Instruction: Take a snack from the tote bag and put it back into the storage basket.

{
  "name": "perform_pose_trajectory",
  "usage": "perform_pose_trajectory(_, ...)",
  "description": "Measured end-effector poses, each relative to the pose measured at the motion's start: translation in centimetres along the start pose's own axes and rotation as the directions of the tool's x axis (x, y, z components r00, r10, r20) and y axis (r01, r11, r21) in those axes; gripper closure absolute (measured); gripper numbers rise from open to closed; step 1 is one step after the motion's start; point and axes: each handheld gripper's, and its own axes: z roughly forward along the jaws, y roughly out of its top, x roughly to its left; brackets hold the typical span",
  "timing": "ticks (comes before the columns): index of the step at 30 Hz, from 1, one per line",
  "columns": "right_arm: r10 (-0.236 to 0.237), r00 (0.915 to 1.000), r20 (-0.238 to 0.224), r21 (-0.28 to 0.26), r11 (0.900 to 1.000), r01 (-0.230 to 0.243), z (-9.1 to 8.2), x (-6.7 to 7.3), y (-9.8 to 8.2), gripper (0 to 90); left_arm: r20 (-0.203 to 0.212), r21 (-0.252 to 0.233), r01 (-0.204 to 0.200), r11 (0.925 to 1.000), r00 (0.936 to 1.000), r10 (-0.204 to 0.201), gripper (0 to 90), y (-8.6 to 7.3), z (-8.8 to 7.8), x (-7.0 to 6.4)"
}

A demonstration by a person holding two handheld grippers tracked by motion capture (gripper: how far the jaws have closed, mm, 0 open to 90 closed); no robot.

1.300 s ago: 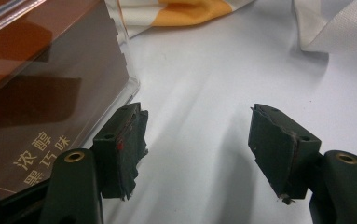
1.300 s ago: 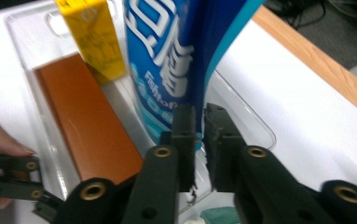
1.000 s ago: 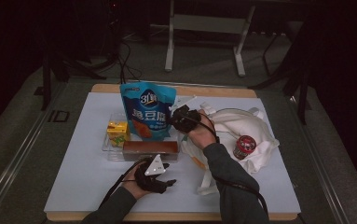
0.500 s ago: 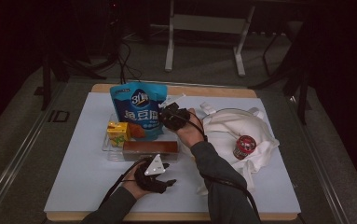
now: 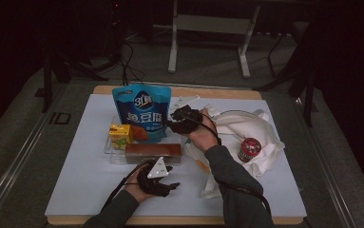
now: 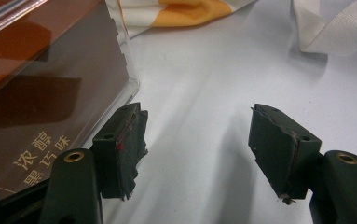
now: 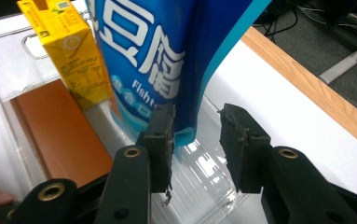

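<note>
Blue snack pouch (image 7: pixel 167 65) now stands in the clear tray (image 7: pixel 204 186), the right hand-held gripper (image 7: pixel 195 140) having just been opening off its edge, so withdrawing cleanly comes next.

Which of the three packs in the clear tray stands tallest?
The blue snack bag, upright at the back of the clear tray. The yellow juice carton is shorter; the brown box lies flat.

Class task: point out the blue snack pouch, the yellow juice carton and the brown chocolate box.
Blue snack pouch (image 7: pixel 153 51), right gripper view, printed front.
Yellow juice carton (image 7: pixel 71 56), right gripper view, side face.
Brown chocolate box (image 5: pixel 153 151), high view, top face.
</note>
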Motion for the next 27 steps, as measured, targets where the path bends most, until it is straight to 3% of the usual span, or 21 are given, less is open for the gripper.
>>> perform_pose_trajectory(18,-0.055,0.9984,0.011,0.005,0.998,0.055,-4.9,-1.1,-1.4,66.3,0.0,0.0,0.001,1.0,1.0,-0.001,35.2,0.0,0.0,0.1)
perform_pose_trajectory(27,-0.047,0.9959,0.078,0.037,0.998,0.044,-8.8,-3.3,-4.3,73.5,0.001,-0.001,0.003,1.0,1.0,-0.003,35.1,0.0,0.0,0.0)
